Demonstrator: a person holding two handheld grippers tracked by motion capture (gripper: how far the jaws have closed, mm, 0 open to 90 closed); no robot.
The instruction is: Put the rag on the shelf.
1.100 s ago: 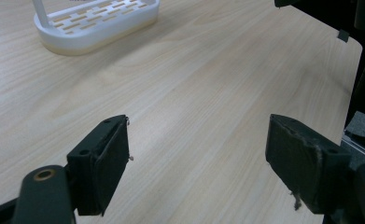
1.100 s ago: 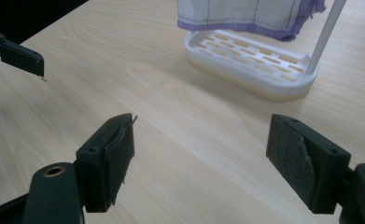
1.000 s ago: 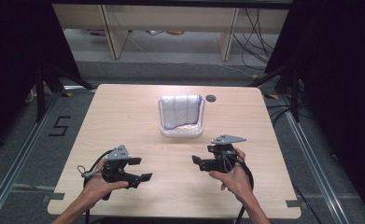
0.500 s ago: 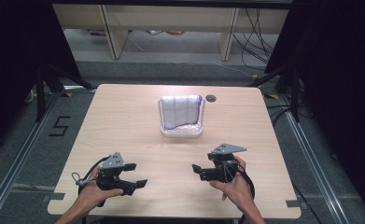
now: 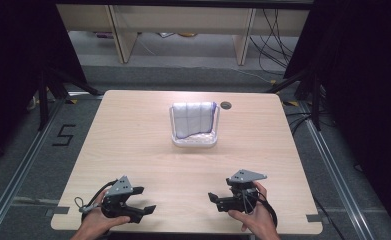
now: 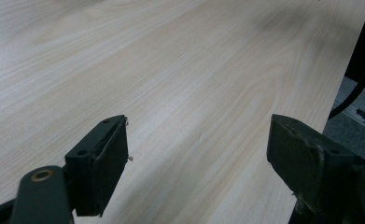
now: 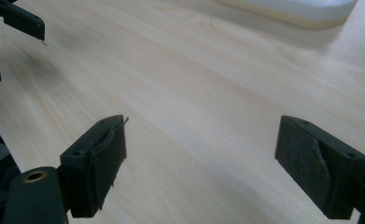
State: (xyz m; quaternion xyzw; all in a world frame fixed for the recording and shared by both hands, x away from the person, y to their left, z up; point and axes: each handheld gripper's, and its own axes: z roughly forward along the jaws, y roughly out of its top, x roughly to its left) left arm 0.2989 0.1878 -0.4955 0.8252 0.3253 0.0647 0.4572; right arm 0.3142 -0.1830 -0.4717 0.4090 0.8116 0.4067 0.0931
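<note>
A white tray (image 5: pixel 194 142) stands at the middle of the wooden table, toward the back, holding a folded white cloth (image 5: pixel 194 118) with thin purple lines. My left gripper (image 5: pixel 146 199) is held low near the table's front left edge, open and empty; in the left gripper view its jaws (image 6: pixel 199 137) stand wide apart over bare wood. My right gripper (image 5: pixel 216 202) is near the front edge at the right, also open and empty, with its jaws (image 7: pixel 201 137) spread over bare wood. The tray's rim (image 7: pixel 301 11) lies far ahead of it.
A dark round cable hole (image 5: pixel 226 105) sits in the tabletop just right of the tray. The table's right edge (image 6: pixel 343 70) drops to a dark floor with cables. The left gripper's fingers (image 7: pixel 21 21) appear in the right gripper view's top left corner.
Both hands have drawn their grippers back toward the table's front edge, the left one slightly outward. Both stay open and the tray and cloth are unmoved.
</note>
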